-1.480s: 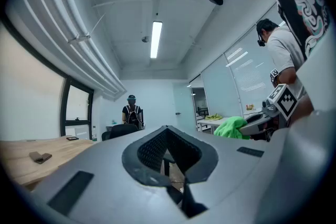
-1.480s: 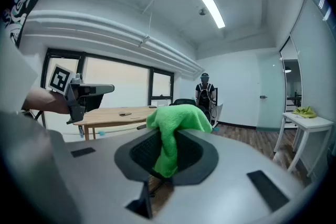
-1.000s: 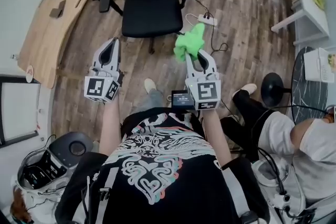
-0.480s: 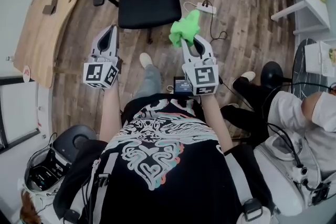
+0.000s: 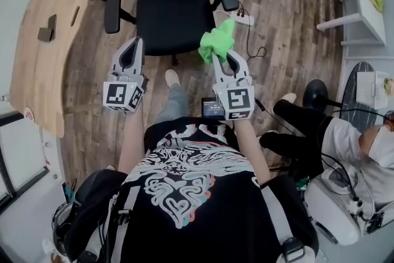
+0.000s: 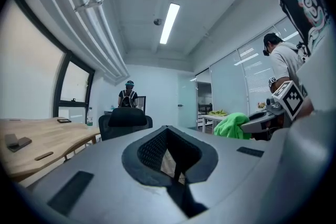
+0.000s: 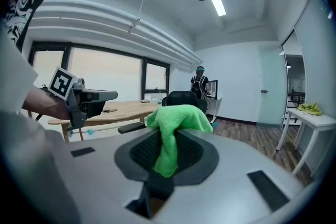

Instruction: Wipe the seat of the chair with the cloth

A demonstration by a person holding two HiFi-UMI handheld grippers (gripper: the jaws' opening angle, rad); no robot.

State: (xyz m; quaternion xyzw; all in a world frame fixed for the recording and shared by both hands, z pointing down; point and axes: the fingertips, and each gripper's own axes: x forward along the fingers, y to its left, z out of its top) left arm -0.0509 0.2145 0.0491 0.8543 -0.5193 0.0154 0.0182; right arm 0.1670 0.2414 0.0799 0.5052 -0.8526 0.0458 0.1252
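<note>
The green cloth [image 5: 218, 40] is clamped in our right tool [image 5: 223, 58]. It bunches over the jaw tips and hangs down between them. The black office chair [image 5: 172, 16] stands ahead of both tools, its seat facing us and apart from the cloth. We hold our left tool [image 5: 136, 45] beside the right one, jaws closed together with nothing between them. A curved wooden worktop [image 5: 38, 71] lies off to the left tool's left.
</note>
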